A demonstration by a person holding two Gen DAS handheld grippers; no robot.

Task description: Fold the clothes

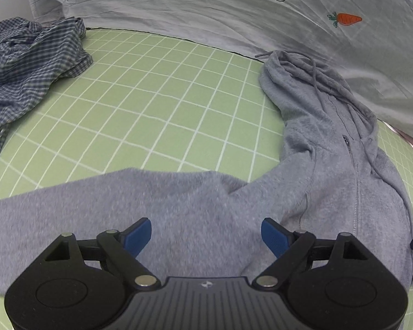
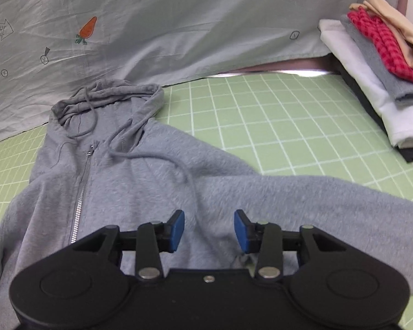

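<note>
Two grippers are seen over one grey zip-up hoodie (image 2: 140, 181), which is spread face up on a green gridded mat (image 2: 289, 126). In the right wrist view the hood is bunched at 11 o'clock against a pale grey sheet (image 2: 179, 27), the zipper runs down toward 8 o'clock, and one drawstring (image 2: 184, 170) trails across the chest toward the centre. A sleeve is stretched out from the body toward 3 o'clock.

The right gripper (image 2: 209, 231) is held above the chest near the armpit of that sleeve, with its blue pads (image 2: 178, 229) parted and nothing between them; whether the pads touch the fabric cannot be told.

In the left wrist view the hoodie (image 1: 330, 170) body is seen at 3 o'clock, with the hood toward 1 o'clock, and the other sleeve is laid across the lower frame toward 9 o'clock. The left gripper (image 1: 206, 238) is placed over that sleeve, its jaws spread wide and nothing grasped.

A crumpled blue checked shirt (image 1: 27, 63) is heaped at 10 o'clock in the left view, well apart from the hoodie. A stack of folded clothes (image 2: 377, 77) is seen at 2 o'clock in the right view, topped by a red checked piece and a beige one. A carrot print (image 2: 88, 29) is shown on the sheet.
</note>
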